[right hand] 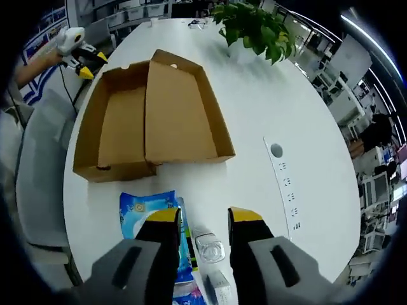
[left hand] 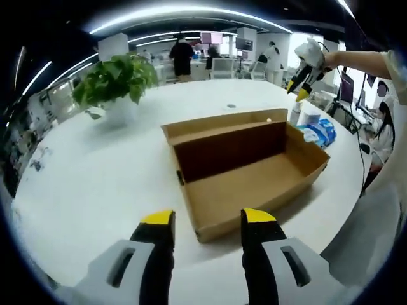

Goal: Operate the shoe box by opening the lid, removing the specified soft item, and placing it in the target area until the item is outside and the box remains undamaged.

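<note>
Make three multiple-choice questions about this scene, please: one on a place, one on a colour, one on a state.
1. Where does the blue soft pack lie?
A. inside the box
B. on the table beside the box
C. under the plant

2. What colour are the tips of the left gripper?
A. yellow
B. red
C. green

3. In what state is the cardboard shoe box?
A. shut
B. crushed flat
C. open, lid folded back, nothing inside

Answers:
1 B: in the right gripper view the pack rests on the white table, outside the box.
2 A: both jaws end in yellow.
3 C: the bare brown floor of the box shows, the lid stands behind it.
</note>
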The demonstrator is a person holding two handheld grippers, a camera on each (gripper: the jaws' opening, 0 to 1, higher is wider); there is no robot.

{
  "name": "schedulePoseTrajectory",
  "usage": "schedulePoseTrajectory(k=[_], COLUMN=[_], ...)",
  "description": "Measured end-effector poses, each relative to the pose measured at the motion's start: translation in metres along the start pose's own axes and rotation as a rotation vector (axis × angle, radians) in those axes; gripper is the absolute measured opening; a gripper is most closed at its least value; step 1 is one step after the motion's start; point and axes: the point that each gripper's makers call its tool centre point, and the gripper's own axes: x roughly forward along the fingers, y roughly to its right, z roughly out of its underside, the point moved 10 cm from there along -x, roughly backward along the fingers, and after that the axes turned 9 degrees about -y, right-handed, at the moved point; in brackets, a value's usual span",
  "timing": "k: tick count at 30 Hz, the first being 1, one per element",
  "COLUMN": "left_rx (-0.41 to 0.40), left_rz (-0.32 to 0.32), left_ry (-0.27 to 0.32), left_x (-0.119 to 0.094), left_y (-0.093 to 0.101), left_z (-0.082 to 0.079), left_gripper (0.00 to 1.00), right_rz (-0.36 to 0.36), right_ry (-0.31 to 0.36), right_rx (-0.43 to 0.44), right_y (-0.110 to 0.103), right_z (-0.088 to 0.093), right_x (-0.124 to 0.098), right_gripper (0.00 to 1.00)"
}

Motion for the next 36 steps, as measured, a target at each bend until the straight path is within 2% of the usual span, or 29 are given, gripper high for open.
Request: schedulePoseTrajectory(k=[10, 14, 20, 24, 28, 35, 36], left_rx=[-0.109, -0.141, -0.169, -0.187, -0.185, -0.197, -0.197], left_rz=[-0.029, -0.031, -0.035, -0.047, -0.048, -0.052, -0.054], left_ry=[-0.044, -0.06, -0.046, -0.046, -0.048, -0.039, -0.039], left_x=[0.013, 0.018, 0.024, 0.025, 0.025, 0.026, 0.026], left_y=[-0.01, -0.011, -0.007, -0.008, -0.007, -0.007, -0.007], left_z=[0.004, 0.008, 0.008, 0.008, 0.008, 0.009, 0.009], left_gripper=[0.18, 0.14, 0.05, 0.03, 0.03, 0.02, 0.02], right_rz=[-0.001, 0.009, 0.019, 0.029, 0.021, -0.022, -0.019], right_ry=[0.045, 0.069, 0.083, 0.077, 0.078, 0.117, 0.111], right_rx=[0.198, 0.236, 0.3, 0.361, 0.468, 0.678, 0.678], right_y=[0.0, 0.003, 0.007, 0.009, 0.011, 0.019, 0.02], right_z=[-0.024, -0.033, -0.041, -0.042, -0.043, -0.045, -0.044], right_x=[0.02, 0.028, 0.045, 0.058, 0.071, 0.086, 0.088], right_gripper=[0.24, 0.23, 0.23, 0.22, 0.22, 0.19, 0.18])
